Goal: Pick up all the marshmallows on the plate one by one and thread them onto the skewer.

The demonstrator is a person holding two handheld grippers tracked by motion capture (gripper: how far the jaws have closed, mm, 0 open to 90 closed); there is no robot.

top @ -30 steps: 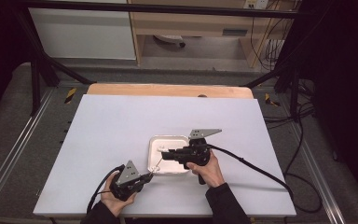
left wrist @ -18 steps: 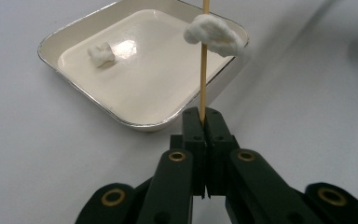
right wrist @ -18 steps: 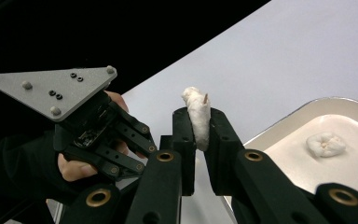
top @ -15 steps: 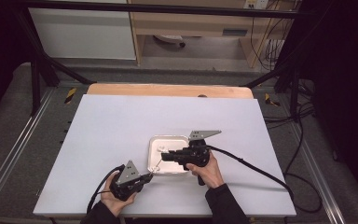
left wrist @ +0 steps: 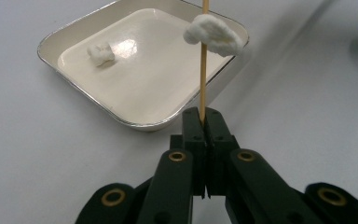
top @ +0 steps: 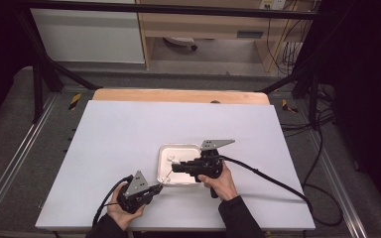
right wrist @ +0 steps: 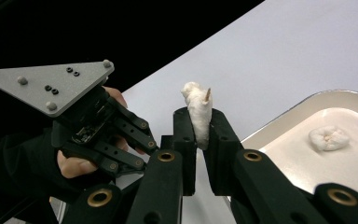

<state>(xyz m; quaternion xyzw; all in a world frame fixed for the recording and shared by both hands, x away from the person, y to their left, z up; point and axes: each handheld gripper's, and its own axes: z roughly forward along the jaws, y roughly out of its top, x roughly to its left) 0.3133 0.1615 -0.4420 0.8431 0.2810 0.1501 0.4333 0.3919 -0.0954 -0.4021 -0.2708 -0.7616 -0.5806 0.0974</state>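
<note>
My left gripper [left wrist: 205, 116] is shut on the base of a thin wooden skewer [left wrist: 203, 74], low at the front of the table [top: 157, 187]. A soft white piece [left wrist: 213, 33] is threaded partway up the skewer, over the near corner of a white metal tray [left wrist: 135, 123]. My right gripper [right wrist: 199, 116] is shut on another white piece [right wrist: 196, 109], and the skewer's pointed tip [right wrist: 207, 94] pokes out of its top. In the high view the right gripper [top: 174, 167] reaches left over the tray [top: 181, 147]. One loose white piece [right wrist: 328, 137] lies in the tray.
The tray sits right of centre on a white tabletop [top: 129, 134] with a wooden strip [top: 178, 95] along its far edge. Each gripper trails a black cable; the right one [top: 268, 178] runs off to the right. Metal rails [top: 20, 158] flank the table.
</note>
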